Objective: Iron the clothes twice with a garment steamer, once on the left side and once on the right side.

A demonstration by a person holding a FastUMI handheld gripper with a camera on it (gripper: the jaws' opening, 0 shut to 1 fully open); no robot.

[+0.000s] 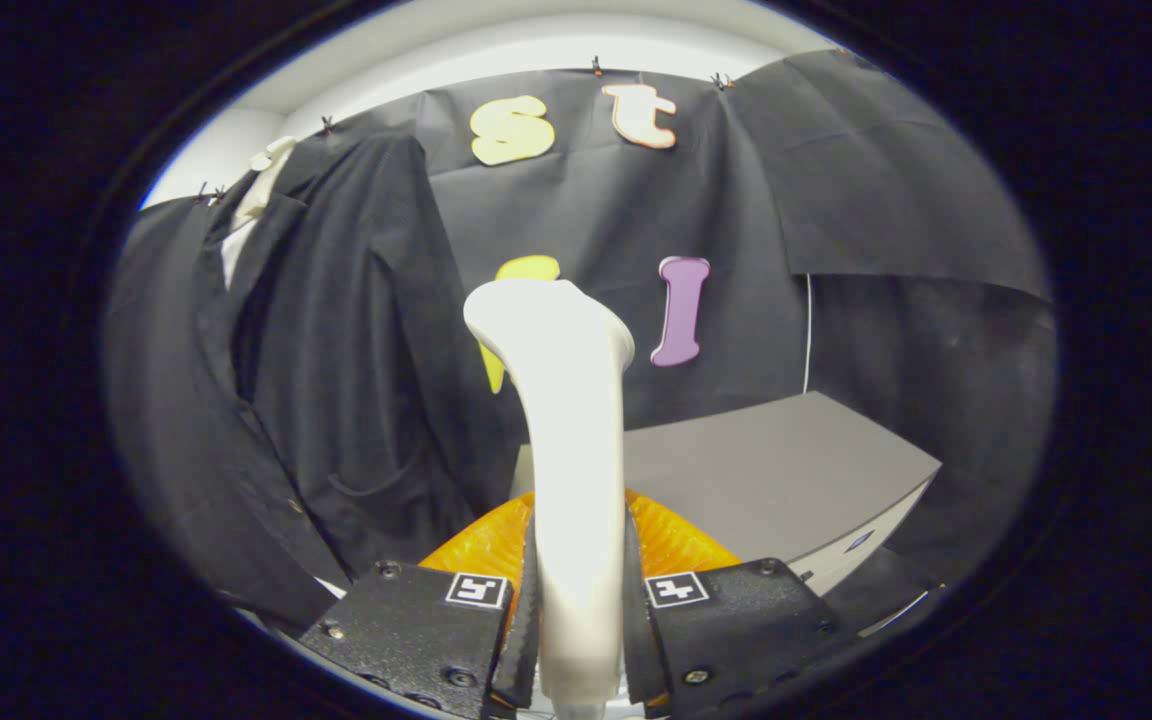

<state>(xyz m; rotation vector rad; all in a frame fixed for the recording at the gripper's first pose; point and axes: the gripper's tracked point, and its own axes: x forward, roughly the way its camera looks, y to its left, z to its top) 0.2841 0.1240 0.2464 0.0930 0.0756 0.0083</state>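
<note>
Between the gripper fingers, the white garment steamer handle sits firmly clamped.

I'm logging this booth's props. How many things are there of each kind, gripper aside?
Garment steamers: 1, the steamer, clamped between the gripper fingers
Hanging garments: 1, the dark coat
Boxes: 1, the grey box
Total: 3

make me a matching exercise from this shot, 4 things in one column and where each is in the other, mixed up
Things:
1. garment steamer
2. dark jacket
3. grey box
4. orange base

Places:
A. hanging on the booth wall, beyond the fingers
B. low behind the steamer's handle, just ahead of the fingers
C. clamped upright in the gripper
D. standing on the side of the steamer away from the jacket

Pairs: 1-C, 2-A, 3-D, 4-B
</note>
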